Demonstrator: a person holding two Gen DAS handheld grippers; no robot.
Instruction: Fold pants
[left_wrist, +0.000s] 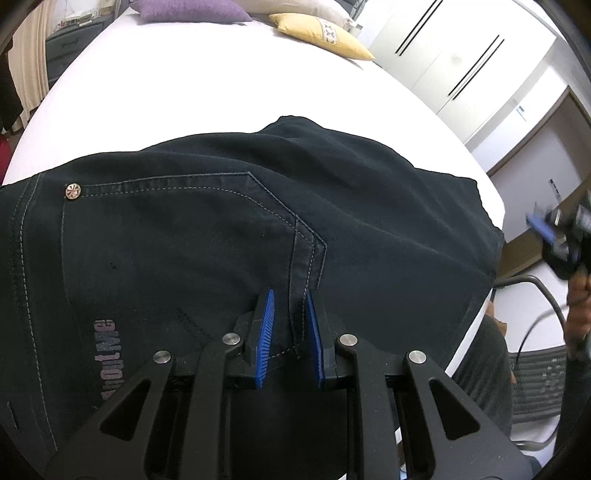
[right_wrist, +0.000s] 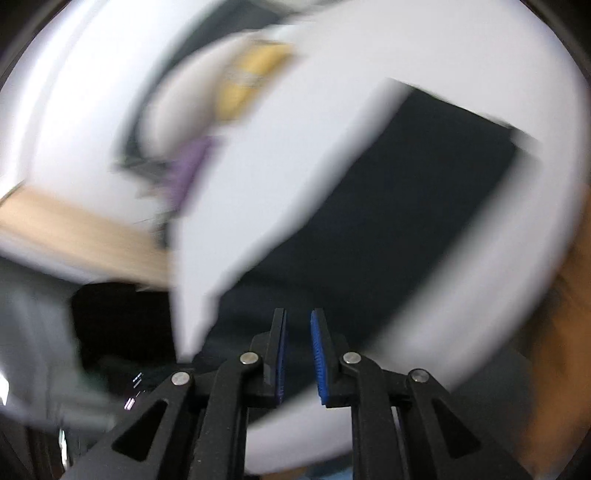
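Observation:
Dark navy pants (left_wrist: 221, 229) lie folded on the white bed (left_wrist: 221, 85), back pocket and a rivet facing up, printed lettering near the left. My left gripper (left_wrist: 290, 295) points down onto them at the near edge, shut on a stitched seam ridge that runs between its blue pads (left_wrist: 266, 332). My right gripper (right_wrist: 297, 314) hangs above the bed, open by a narrow gap with nothing in it; its view is badly blurred. The pants (right_wrist: 388, 221) show there as a dark rectangle below it. From the left wrist, the right gripper (left_wrist: 546, 232) appears blurred off the bed's right edge.
Purple (left_wrist: 192, 11) and yellow (left_wrist: 325, 35) pillows lie at the bed's far end. White wardrobe doors (left_wrist: 461, 55) stand beyond on the right. A person's grey-clad leg (left_wrist: 480, 369) and a metal chair frame (left_wrist: 535, 362) are beside the bed's right edge.

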